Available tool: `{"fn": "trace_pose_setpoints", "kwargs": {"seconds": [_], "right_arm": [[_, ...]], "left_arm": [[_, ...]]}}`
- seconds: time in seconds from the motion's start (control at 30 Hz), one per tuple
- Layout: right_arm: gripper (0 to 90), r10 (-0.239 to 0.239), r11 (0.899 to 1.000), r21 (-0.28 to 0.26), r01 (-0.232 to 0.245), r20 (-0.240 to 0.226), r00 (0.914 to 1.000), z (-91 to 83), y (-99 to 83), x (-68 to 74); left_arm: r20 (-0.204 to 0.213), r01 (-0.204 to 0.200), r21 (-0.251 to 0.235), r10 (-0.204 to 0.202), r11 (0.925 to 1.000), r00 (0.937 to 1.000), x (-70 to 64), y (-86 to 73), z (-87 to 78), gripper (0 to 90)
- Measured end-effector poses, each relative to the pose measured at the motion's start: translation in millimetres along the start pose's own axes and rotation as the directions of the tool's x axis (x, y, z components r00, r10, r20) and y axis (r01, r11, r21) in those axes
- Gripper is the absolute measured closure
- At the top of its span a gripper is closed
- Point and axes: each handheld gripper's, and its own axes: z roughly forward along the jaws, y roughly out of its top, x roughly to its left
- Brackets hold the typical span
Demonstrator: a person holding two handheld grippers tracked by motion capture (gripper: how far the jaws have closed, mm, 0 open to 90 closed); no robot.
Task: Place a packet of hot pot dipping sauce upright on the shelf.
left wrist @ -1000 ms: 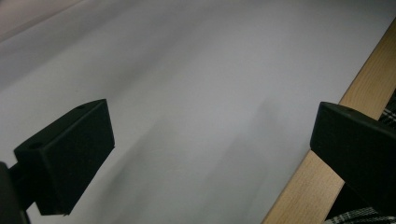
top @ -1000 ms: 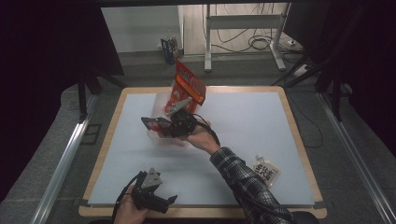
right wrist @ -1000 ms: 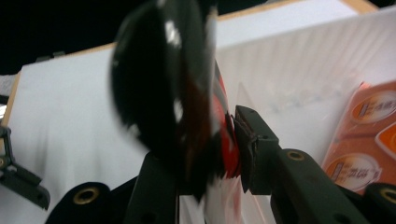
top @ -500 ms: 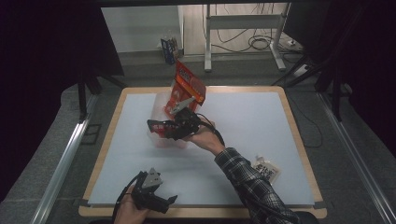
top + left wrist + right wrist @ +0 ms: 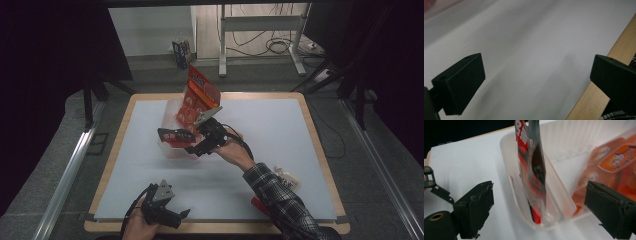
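Observation:
A clear plastic bin stands on the white table mat at the far middle. An orange snack bag leans upright in it. A dark red-and-black packet stands on end inside the bin's near corner, beside the orange bag. My right gripper is open, its jaws wide on either side of the packet without touching it. In the high view the right gripper hovers at the bin's near side. My left gripper rests open at the table's near edge, nothing between its jaws.
A small white printed pouch lies on the mat at the near right, beside the plaid sleeve. A red item peeks out under that sleeve. The wooden table rim runs close by the left gripper.
The right hand has shifted right and farther along the bin, carrying the dark packet with it; the packet now stands in the bin between open jaws. The left gripper stayed put.

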Motion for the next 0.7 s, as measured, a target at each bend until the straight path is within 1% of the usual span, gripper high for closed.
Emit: {"fn": "trace_pose_setpoints", "kwargs": {"seconds": [0.1,0.2,0.3,0.33,0.37,0.43,0.47,0.5,0.53,0.57,0.6,0.63,0.67,0.7], "right_arm": [[7.6,0.002,1.0,-0.002,-0.002,0.012,0.9999,-8.3,-5.1,1.4],[7.4,0.015,1.0,-0.002,-0.015,0.018,0.9997,-16.1,-11.8,3.5],[7.1,0.023,1.0,0.0,-0.023,0.025,0.9994,-20.5,-17.3,5.1],[6.8,0.025,1.0,0.0,-0.025,0.025,0.9994,-22.5,-20.3,5.4],[6.4,0.038,0.999,-0.004,-0.038,0.021,0.9991,-26.5,-26.6,6.4],[6.2,0.056,0.998,-0.005,-0.056,0.016,0.9983,-30.3,-33.5,8.0],[6.2,0.056,0.998,-0.005,-0.056,0.016,0.9983,-30.3,-33.5,8.0],[6.1,0.062,0.998,-0.01,-0.062,0.014,0.998,-33.9,-41.2,9.6],[6.0,0.069,0.998,-0.009,-0.069,0.015,0.9975,-35.7,-45.2,10.7],[6.0,0.069,0.998,-0.009,-0.069,0.015,0.9975,-35.7,-45.2,10.7],[5.9,0.071,0.997,-0.007,-0.071,0.017,0.9973,-37.5,-49.2,11.4],[5.5,0.073,0.997,-0.014,-0.073,0.017,0.9972,-41.8,-57.3,12.6],[5.2,0.082,0.996,-0.02,-0.082,0.019,0.9964,-44.4,-61.2,13.4],[5.2,0.082,0.996,-0.02,-0.082,0.019,0.9964,-44.4,-61.2,13.4]], "left_arm": [[0.001,0.0,-0.001,0.0,1.0,1.0,-0.4,0.0,0.4,0.0],[0.001,-0.002,0.001,0.002,1.0,1.0,-0.9,0.1,0.7,0.0],[-0.002,-0.006,0.002,0.006,1.0,1.0,-1.0,0.2,0.8,0.0],[-0.003,-0.008,0.003,0.008,1.0,1.0,-1.0,0.2,0.8,0.0],[-0.005,-0.009,0.003,0.009,1.0,1.0,-1.0,0.2,0.8,0.0],[-0.005,-0.008,0.001,0.008,1.0,1.0,-1.0,0.2,0.8,0.0],[-0.005,-0.008,0.001,0.008,1.0,1.0,-1.0,0.2,0.8,0.0],[-0.004,-0.008,0.001,0.008,1.0,1.0,-0.9,0.2,0.9,0.0],[-0.003,-0.008,0.0,0.008,1.0,1.0,-0.8,0.2,1.2,0.0],[-0.004,-0.009,0.001,0.009,1.0,1.0,-0.9,0.3,1.4,0.0],[-0.005,-0.012,0.002,0.012,0.9999,0.9999,-1.1,0.3,1.4,0.0],[-0.004,-0.014,0.002,0.014,0.9999,0.9999,-1.3,0.3,1.4,0.0],[-0.004,-0.014,0.002,0.014,0.9999,0.9999,-1.5,0.3,1.4,0.0],[-0.004,-0.014,0.002,0.014,0.9999,0.9999,-1.5,0.3,1.4,0.0]]}}
